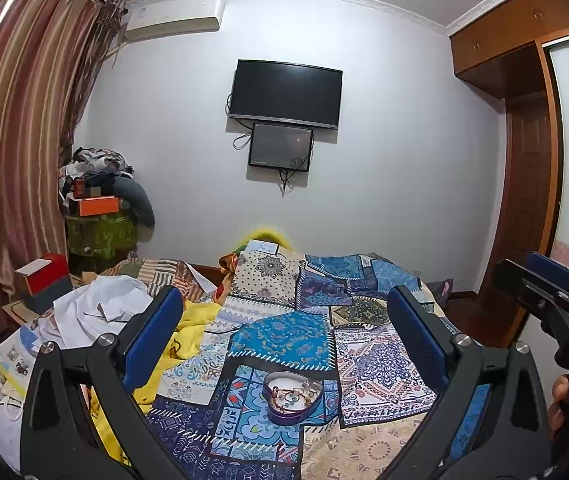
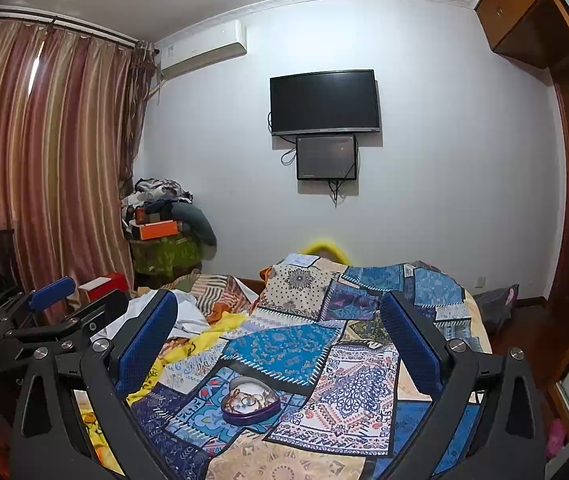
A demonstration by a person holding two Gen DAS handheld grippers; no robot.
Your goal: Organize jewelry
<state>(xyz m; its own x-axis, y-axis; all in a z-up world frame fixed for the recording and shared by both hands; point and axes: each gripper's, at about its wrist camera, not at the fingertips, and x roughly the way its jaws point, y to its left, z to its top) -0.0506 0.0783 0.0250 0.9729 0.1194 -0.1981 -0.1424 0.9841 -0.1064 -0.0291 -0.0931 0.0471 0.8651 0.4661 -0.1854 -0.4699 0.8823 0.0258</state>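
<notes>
A purple heart-shaped tin [image 1: 292, 398] with tangled jewelry [image 1: 294, 394] inside lies open on the patchwork bedspread [image 1: 284, 340]. My left gripper [image 1: 284, 320] hovers above and before it, fingers wide apart, nothing between them. The right wrist view shows the same tin [image 2: 250, 400] with its jewelry [image 2: 249, 398], low between my right gripper's [image 2: 278, 322] spread blue pads [image 2: 144, 344]. My right gripper also appears at the right edge of the left wrist view [image 1: 552, 280], and the left gripper at the left edge of the right wrist view [image 2: 50, 292].
White cloth [image 1: 96, 308] and a yellow blanket [image 1: 192, 328] lie crumpled on the bed's left side. A red box [image 1: 42, 276] stands near the striped curtain [image 1: 12, 160]. Piled clothes and boxes [image 1: 100, 200] fill the far corner. A television [image 1: 286, 94] hangs on the wall.
</notes>
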